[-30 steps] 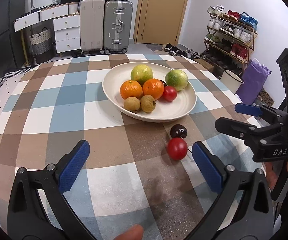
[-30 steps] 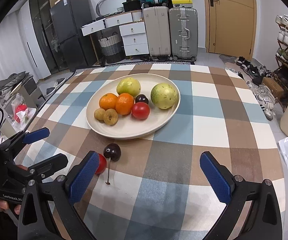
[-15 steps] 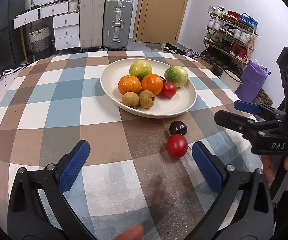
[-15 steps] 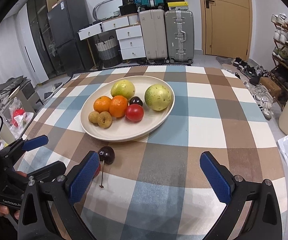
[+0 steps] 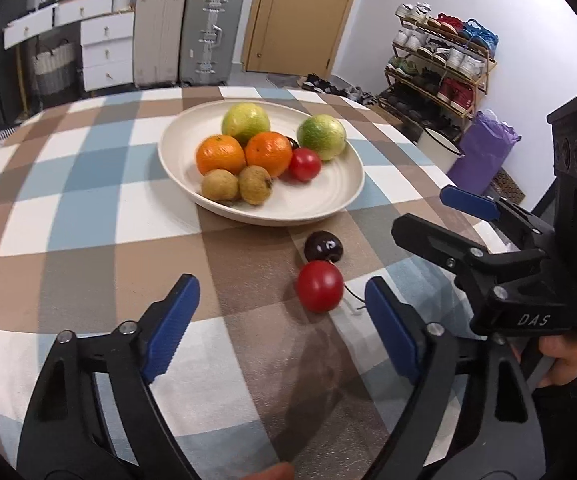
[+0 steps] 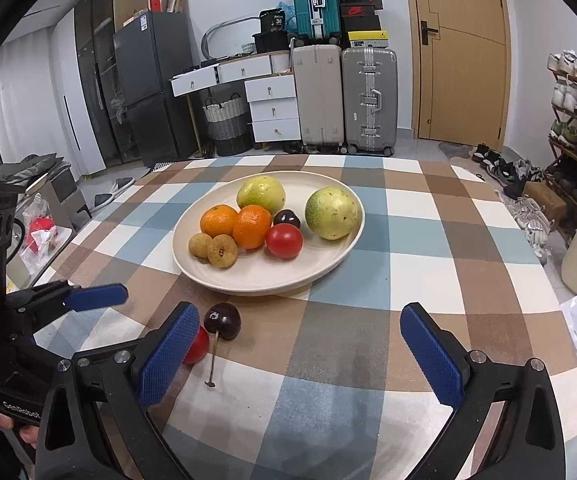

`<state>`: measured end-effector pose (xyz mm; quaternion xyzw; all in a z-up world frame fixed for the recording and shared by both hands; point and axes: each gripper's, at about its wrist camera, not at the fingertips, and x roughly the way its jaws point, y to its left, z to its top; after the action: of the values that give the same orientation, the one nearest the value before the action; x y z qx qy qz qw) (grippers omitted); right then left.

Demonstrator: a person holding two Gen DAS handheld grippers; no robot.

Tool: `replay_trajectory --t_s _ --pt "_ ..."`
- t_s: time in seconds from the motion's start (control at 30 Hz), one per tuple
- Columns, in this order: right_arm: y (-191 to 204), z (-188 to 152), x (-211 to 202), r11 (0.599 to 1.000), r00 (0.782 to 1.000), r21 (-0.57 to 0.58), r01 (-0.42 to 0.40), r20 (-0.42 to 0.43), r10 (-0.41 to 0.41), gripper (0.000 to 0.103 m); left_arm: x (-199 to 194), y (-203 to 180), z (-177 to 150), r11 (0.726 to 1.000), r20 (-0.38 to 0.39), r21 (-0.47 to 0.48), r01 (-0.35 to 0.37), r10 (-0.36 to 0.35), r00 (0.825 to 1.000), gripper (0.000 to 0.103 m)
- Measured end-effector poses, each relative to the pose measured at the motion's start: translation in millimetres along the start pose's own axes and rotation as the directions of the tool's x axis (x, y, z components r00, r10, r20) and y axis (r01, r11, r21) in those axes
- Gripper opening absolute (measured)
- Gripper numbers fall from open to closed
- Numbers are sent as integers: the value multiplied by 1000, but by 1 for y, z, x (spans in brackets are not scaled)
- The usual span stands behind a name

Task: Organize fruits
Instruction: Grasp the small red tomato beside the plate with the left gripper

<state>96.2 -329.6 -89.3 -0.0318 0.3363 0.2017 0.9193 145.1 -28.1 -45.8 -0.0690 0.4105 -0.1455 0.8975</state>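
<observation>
A cream plate [image 5: 328,196] [image 6: 328,264] on the checked table holds two green fruits, two oranges, two small brown fruits, a red tomato and a dark cherry. A loose red tomato [image 5: 320,286] [image 6: 197,347] and a dark cherry [image 5: 323,246] [image 6: 222,321] with a stem lie on the cloth just in front of the plate. My left gripper [image 5: 282,322] is open and empty, with the loose tomato near its right finger. My right gripper [image 6: 298,354] is open and empty; the cherry sits by its left finger, which partly hides the tomato.
The checked tablecloth [image 6: 428,248] covers the table. Behind it stand suitcases [image 6: 344,100], white drawers [image 6: 274,104] and a door [image 6: 458,56]. A shoe rack [image 5: 436,68] and a purple bag [image 5: 484,152] are to the right, off the table.
Both grippers have moved a little closer to the loose tomato and cherry; the fruits sit nearer the fingers. Both stay open and nothing on the table has moved.
</observation>
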Motion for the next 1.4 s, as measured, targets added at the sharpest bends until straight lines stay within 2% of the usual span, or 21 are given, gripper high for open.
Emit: replay_trajectory --t_s 0.23,0.33,0.47,0.53,0.63,0.67,0.7,0.87,1.07,1.27,1.4 --pt "-10 -1 2 998 1000 62 -2 -20 4 102 16 -6 -1 1000 -46 24 -3 4 999 69" --pt "-10 -2 5 998 999 65 12 -37 -9 102 23 -9 -2 999 -70 41 -7 10 997 63" --pt "-8 -3 7 998 999 52 26 -44 -24 102 27 -12 0 999 -73 37 19 -16 997 61" --pt "-6 -4 7 999 999 42 31 -45 -29 102 29 -15 0 999 -76 51 16 -12 997 56" --pt "-6 -4 8 999 999 41 25 -46 -23 102 29 -18 0 998 -80 62 27 -22 997 38" --pt "-6 -4 7 999 999 42 24 -44 -23 102 29 -18 0 997 -81 59 40 -36 996 29" --pt "-6 -4 7 999 999 44 22 -43 -20 102 29 -17 -1 997 -87 52 60 -55 995 25" --pt "-11 -3 8 995 998 96 -33 -49 38 102 24 -12 -1 997 -70 29 68 -66 995 25" --pt "-7 -3 9 995 997 90 -36 -59 41 102 9 10 2 999 -11 -34 -1 0 1000 25" --pt "8 -6 14 1000 997 7 4 -83 -3 102 -2 30 4 995 30 -73 -66 68 997 25" --pt "16 -8 24 999 990 -28 22 -138 -25 102 -6 37 4 993 44 -81 -91 95 995 25"
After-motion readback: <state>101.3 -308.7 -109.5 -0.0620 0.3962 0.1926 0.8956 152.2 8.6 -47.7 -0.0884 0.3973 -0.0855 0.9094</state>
